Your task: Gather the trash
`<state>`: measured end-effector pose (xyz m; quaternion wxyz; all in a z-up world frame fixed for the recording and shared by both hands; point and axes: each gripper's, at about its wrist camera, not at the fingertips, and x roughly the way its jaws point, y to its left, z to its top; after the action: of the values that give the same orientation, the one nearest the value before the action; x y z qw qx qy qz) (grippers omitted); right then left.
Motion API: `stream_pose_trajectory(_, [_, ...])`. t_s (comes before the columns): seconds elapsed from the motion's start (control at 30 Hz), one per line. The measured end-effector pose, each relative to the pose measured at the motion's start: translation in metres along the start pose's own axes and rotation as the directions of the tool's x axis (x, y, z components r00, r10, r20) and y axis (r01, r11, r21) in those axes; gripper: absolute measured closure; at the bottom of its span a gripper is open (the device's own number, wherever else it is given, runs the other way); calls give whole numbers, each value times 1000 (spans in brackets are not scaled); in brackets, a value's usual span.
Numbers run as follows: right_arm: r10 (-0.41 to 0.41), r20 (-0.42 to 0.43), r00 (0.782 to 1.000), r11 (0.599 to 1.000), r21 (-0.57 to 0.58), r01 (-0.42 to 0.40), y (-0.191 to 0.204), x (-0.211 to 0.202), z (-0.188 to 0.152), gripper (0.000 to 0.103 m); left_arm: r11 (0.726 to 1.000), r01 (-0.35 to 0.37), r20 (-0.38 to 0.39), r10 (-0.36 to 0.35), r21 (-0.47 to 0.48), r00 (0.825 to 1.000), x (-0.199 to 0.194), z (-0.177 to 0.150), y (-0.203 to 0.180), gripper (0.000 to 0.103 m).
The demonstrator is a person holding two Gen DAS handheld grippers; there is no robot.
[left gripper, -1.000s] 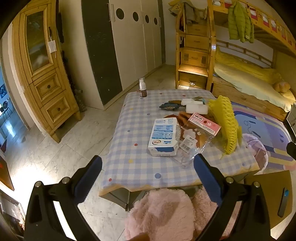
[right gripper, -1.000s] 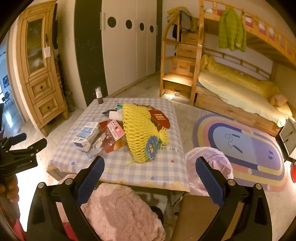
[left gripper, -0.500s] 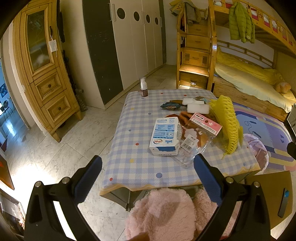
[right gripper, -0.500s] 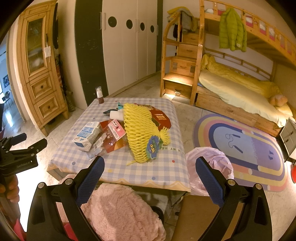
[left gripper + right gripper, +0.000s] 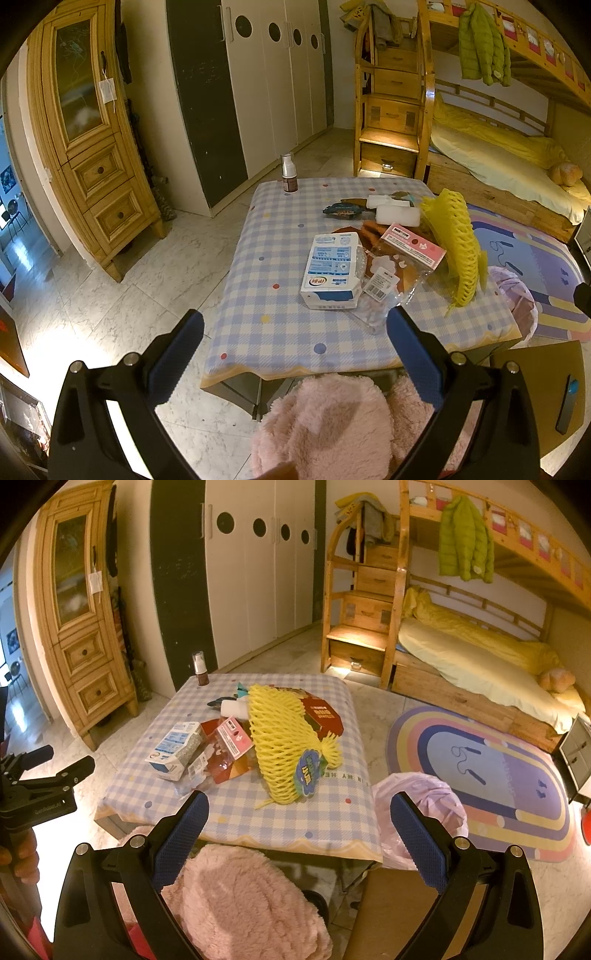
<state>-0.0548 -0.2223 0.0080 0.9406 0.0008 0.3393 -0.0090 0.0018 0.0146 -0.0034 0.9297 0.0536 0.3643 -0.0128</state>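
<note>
Trash lies on a low table with a blue checked cloth [image 5: 266, 295] [image 5: 236, 812]. A white and blue carton [image 5: 330, 269] [image 5: 175, 749] lies on its side. Beside it sit a clear packet with a pink label [image 5: 412, 249] [image 5: 232, 738], a yellow foam net [image 5: 456, 243] [image 5: 282, 738] and a red wrapper [image 5: 321, 716]. A pink trash bag [image 5: 421, 801] [image 5: 513, 291] stands on the floor at the table's right. My left gripper [image 5: 293, 354] hangs open before the table's near edge, holding nothing. My right gripper [image 5: 299, 834] is open too, well short of the net.
A small pump bottle [image 5: 289, 179] stands at the table's far corner. A pink fluffy cushion [image 5: 240, 901] sits under my grippers. A wooden cabinet [image 5: 92, 140] is on the left, white wardrobes behind, a bunk bed [image 5: 480, 657] and a rainbow rug [image 5: 487, 775] on the right.
Both views have shifted only slightly: the table sits a touch lower and closer in the frames. Both grippers stay open and nothing on the table has moved.
</note>
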Motion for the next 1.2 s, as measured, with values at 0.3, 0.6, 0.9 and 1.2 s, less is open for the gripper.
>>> stream_pose_trajectory(0.3, [1,0,1000,1000,1,-1,-1,0,-1,5,1000,0,1,0,0,1000,0,0,0,7])
stream_pose_trajectory(0.6, [0,0,1000,1000,0,0,-2,0,-1,5,1000,1,2,-1,0,1000,0,0,2,7])
stream_pose_trajectory(0.9, [1,1,1000,1000,0,-1,-2,0,-1,5,1000,-1,1,1,1,1000,0,0,1,7])
stream_pose_trajectory(1.2, [2,2,1000,1000,2,-2,-2,1,-1,5,1000,-1,0,1,0,1000,1,0,1,7])
